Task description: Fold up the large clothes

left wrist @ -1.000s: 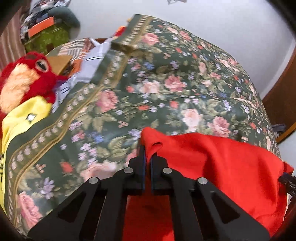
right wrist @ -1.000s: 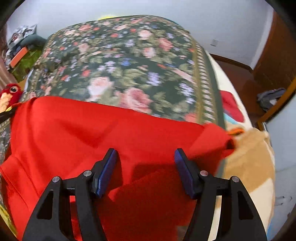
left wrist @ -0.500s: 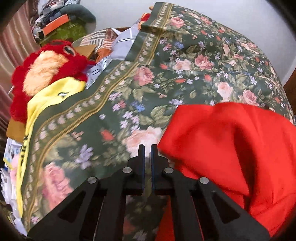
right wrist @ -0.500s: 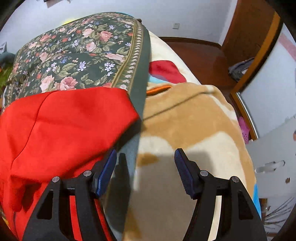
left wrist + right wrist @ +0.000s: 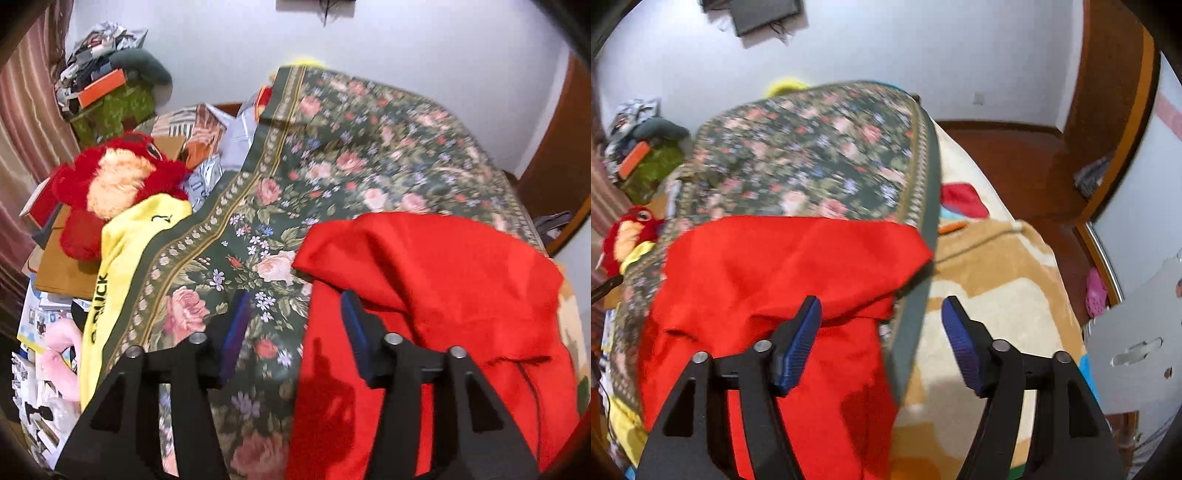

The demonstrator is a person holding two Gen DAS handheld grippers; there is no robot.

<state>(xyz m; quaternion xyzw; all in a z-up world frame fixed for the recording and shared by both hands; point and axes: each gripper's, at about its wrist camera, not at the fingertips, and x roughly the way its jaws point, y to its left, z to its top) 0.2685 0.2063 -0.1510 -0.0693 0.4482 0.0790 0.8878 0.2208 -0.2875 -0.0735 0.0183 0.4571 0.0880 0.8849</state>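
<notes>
A large red garment (image 5: 436,295) lies folded over on a dark green floral bedspread (image 5: 332,173), with its lower part hanging toward me. My left gripper (image 5: 293,332) is open and empty above the garment's left edge. In the right wrist view the same red garment (image 5: 783,266) lies on the floral bedspread (image 5: 820,155). My right gripper (image 5: 881,339) is open and empty above the garment's right edge and the spread's border.
A red plush toy (image 5: 110,188), a yellow cloth (image 5: 122,266), boxes and clutter sit left of the bed. A tan and cream blanket (image 5: 997,280) lies to the right. A wooden door (image 5: 1108,85) and brown floor are further right.
My left gripper let go of the red garment's corner and opened, then pulled back. The right gripper stayed open and swung right, then back toward the garment's right edge.
</notes>
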